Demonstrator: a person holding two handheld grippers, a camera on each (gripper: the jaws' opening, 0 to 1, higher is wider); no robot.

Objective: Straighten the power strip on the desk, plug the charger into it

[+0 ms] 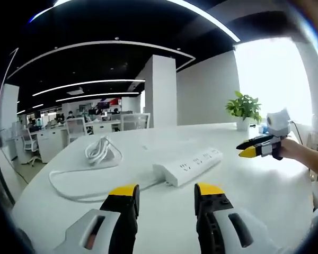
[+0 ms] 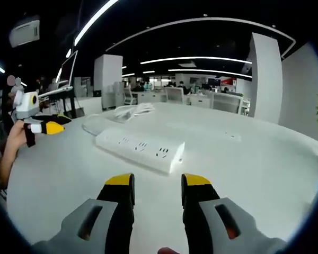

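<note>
Power strip (image 1: pixel 188 166) lies askew ahead of both wide, empty claws, left (image 1: pixel 165 194) and right (image 2: pixel 157 184); we judge it rigid, light, slippery: nudge its ends.

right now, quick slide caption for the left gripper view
Open left gripper faces a white power strip on the desk, coiled cable behind it.

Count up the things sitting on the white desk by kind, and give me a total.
Power strip: 1
Coiled white cable bundle, possibly the charger: 1
Potted plant at the far edge: 1
Total: 3

Both grippers, left and right, hover open above the desk and are not counted.
</note>
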